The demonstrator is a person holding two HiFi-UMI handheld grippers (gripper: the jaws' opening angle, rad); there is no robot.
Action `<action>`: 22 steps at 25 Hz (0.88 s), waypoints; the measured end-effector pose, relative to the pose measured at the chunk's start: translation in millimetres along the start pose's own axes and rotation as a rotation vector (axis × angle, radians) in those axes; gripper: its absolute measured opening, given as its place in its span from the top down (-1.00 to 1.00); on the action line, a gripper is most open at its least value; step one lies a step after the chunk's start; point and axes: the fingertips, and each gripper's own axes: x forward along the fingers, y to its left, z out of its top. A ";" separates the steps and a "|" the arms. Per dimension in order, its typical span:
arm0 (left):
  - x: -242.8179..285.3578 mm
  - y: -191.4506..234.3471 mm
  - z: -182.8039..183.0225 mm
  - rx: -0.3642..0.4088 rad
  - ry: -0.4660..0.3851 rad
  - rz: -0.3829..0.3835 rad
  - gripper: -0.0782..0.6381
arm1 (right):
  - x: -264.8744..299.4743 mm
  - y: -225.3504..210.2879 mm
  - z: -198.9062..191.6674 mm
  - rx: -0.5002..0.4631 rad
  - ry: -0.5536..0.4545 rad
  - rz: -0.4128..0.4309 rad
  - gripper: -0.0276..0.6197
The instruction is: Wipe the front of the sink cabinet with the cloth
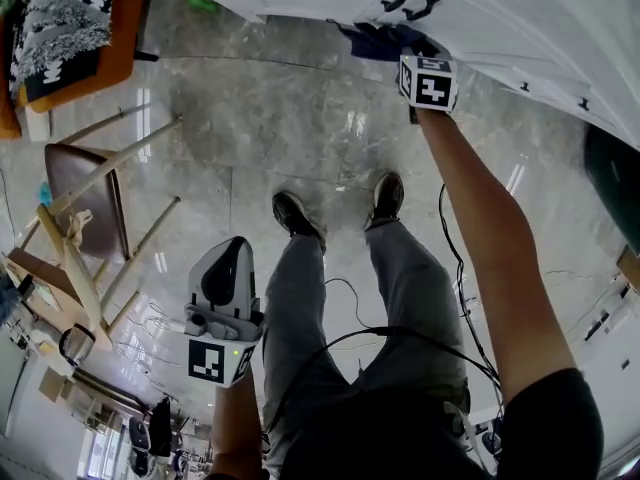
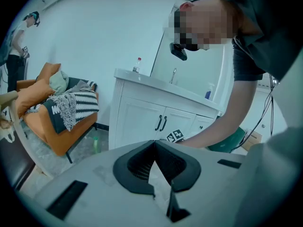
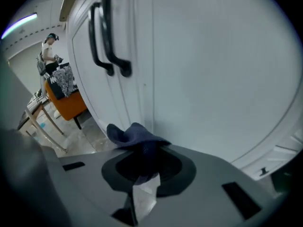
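Observation:
The white sink cabinet [image 1: 520, 18] runs along the top right of the head view, with two black door handles [image 1: 410, 0]. My right gripper [image 1: 405, 43] is shut on a dark blue cloth [image 1: 380, 40] and holds it against the cabinet door low down. In the right gripper view the cloth [image 3: 135, 138] bunches out of the shut jaws against the white door [image 3: 213, 79], below the black handles [image 3: 106, 37]. My left gripper [image 1: 222, 268] hangs beside the person's left leg, away from the cabinet, jaws shut and holding nothing. From there the whole cabinet [image 2: 151, 117] shows.
A wooden chair [image 1: 85, 193] and an orange sofa with a striped blanket [image 1: 70, 28] stand at the left. Cables [image 1: 400, 333] trail over the marble floor by the person's shoes [image 1: 297, 215]. A green bin [image 1: 615, 183] stands at the right. Another person [image 2: 19, 46] stands far left.

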 end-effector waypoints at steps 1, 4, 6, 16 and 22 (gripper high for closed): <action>-3.2 -0.8 6.2 -0.012 -0.011 0.000 0.77 | -18.4 8.8 1.2 0.008 -0.008 0.006 0.76; -14.6 1.7 30.7 -0.041 -0.048 0.001 0.77 | -85.1 39.5 34.5 -0.004 -0.112 0.027 0.76; -27.0 10.3 49.2 -0.062 -0.078 0.012 0.77 | -129.4 53.5 74.2 -0.015 -0.200 -0.006 0.76; -104.0 67.7 92.4 -0.120 -0.001 0.019 0.77 | -213.8 136.5 216.7 -0.134 -0.384 -0.059 0.76; -94.8 76.7 98.6 -0.099 0.037 0.051 0.77 | -179.8 124.7 248.0 -0.089 -0.443 -0.111 0.76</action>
